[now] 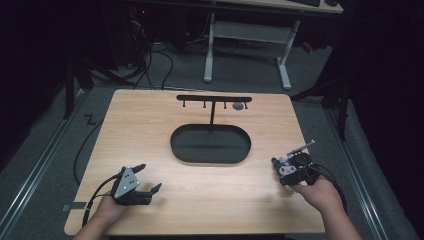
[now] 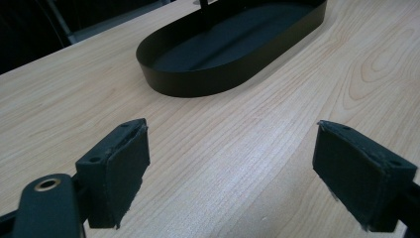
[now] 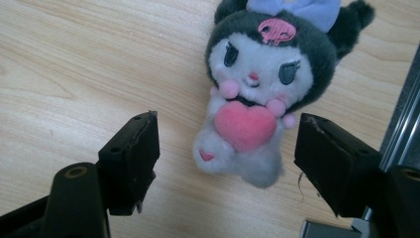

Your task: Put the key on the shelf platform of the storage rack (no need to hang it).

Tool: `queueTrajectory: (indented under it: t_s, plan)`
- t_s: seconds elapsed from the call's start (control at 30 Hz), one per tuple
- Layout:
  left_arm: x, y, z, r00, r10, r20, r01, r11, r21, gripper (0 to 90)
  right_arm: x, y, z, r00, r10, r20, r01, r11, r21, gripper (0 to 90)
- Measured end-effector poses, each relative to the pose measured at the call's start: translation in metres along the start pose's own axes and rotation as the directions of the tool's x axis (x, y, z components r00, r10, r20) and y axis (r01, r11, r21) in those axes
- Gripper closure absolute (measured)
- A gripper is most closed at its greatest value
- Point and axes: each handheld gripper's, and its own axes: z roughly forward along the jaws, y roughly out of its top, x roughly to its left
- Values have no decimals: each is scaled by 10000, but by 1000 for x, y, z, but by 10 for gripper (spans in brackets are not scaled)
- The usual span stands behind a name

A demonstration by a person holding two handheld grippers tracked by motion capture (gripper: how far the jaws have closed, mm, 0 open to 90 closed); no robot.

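right gripper (image 3: 225, 148): jaws half open, astride the plush toy (image 3: 262, 89) lying face-up between them, pads clear of it, nothing held, likely lined up to pinch its body | left gripper (image 2: 230, 168): wide open, empty, parked on bare table (image 1: 150, 125) | black tray (image 2: 228, 44): ahead of left jaws, probable drop spot

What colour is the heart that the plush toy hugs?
Pink. The heart on the plush toy shows best in the right gripper view.

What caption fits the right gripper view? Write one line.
Right gripper open over a plush toy holding a pink heart, lying on the wooden table.
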Motion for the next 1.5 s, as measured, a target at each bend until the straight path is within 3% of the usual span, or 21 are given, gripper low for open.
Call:
queueTrajectory:
  t_s: [0.17,0.3,0.4,0.57,0.6,0.7,0.73,0.87,1.03,1.17,1.43,1.5]
  plan:
    - [0,0,0,10000,27,5,-27,10000,-11,154,-1,-3,10,9994,1,-332,-2,10000,-20,214]
    - [0,0,0,10000,-33,-12,33,10000,-29,154,-5,-5,19,9993,275,-239,-274,9996,60,220]
    - [0,0,0,10000,39,-8,-39,10000,-18,154,-5,-7,27,9993,370,13,-370,9991,224,255]
    - [0,0,-1,10000,33,4,-33,10000,-5,154,-5,-9,32,9991,405,-75,-403,9987,315,290]
    - [0,0,0,10000,65,4,-65,10000,-22,154,-5,-10,34,9990,437,-134,-433,9986,308,343]
    - [0,0,0,10000,56,13,-56,10000,-21,154,-5,-11,35,9989,450,-132,-447,9987,233,374]
    - [0,0,0,10000,39,11,-39,10000,-7,154,-4,-12,34,9991,400,-115,-398,9991,160,447]
    - [0,0,0,10000,50,1,-50,10000,-5,154,-2,-10,31,9992,390,-7,-390,9992,-27,483]
    - [0,0,0,10000,32,7,-32,10000,-6,154,0,-7,22,9998,221,13,-221,9997,-40,491]
    - [0,0,1,10000,39,3,-39,10000,25,154,1,-7,10,9994,279,-187,-287,9985,-460,494]
    - [0,0,0,10000,56,27,-57,10000,19,154,8,-6,3,9993,173,-322,-201,9956,-915,494]
    - [0,0,0,10000,38,29,-38,10000,6,154,10,-4,0,9993,94,-350,-123,9964,-836,494]
